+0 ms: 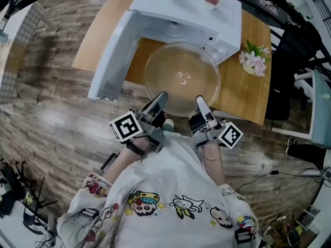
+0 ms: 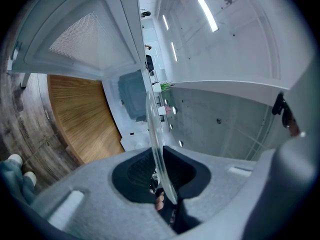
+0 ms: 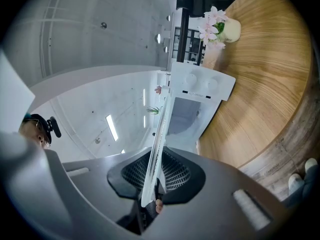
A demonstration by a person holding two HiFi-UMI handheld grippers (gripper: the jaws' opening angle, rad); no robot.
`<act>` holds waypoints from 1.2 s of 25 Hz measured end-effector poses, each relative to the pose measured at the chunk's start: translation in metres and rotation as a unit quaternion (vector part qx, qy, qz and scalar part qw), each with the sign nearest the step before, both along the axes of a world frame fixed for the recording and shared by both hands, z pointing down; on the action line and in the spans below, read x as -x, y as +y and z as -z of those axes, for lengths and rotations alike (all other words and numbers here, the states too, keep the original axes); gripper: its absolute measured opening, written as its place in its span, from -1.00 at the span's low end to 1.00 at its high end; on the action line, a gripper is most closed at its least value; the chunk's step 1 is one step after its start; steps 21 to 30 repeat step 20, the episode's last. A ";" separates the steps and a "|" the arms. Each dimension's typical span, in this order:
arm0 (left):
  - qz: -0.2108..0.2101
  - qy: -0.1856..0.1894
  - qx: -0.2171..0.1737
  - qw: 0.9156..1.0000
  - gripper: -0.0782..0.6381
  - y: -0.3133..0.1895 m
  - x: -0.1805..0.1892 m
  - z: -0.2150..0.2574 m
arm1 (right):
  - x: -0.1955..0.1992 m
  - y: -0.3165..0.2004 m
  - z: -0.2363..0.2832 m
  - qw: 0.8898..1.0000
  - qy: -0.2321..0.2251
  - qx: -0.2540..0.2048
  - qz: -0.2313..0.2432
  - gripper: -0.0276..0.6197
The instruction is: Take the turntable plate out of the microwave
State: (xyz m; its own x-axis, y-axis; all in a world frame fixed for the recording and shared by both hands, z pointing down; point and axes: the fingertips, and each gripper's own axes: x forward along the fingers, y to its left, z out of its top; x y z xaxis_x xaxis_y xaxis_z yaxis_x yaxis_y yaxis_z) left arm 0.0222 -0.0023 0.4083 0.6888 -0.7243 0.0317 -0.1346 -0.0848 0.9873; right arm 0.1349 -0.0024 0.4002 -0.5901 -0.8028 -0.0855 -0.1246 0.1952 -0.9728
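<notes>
The turntable plate (image 1: 182, 79) is clear glass, smooth and glossy, with light catching along its rim. The microwave (image 1: 189, 9) has a smooth white casing of low sheen, and its door (image 2: 85, 39) carries a fine perforated mesh panel. The table (image 1: 253, 87) is wood with visible grain and a satin finish. The floor (image 1: 57, 118) is grey-brown plank pattern, matt. The left gripper (image 2: 159, 155) and right gripper (image 3: 159, 156) have matt grey, slightly grainy plastic bodies, and their pads (image 3: 175, 170) are black, ribbed and rubber-like. The shirt (image 1: 170, 180) is white printed cloth.
</notes>
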 end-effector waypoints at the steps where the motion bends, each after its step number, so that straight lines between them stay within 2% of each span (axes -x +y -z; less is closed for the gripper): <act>1: 0.000 0.001 0.000 1.000 -0.66 0.000 0.000 0.000 | 0.000 0.000 0.000 1.000 0.001 0.000 0.000 -0.74; 30: 0.003 0.009 0.002 1.000 -0.66 -0.006 0.003 0.000 | 0.004 -0.006 -0.002 1.000 0.007 0.007 0.004 -0.74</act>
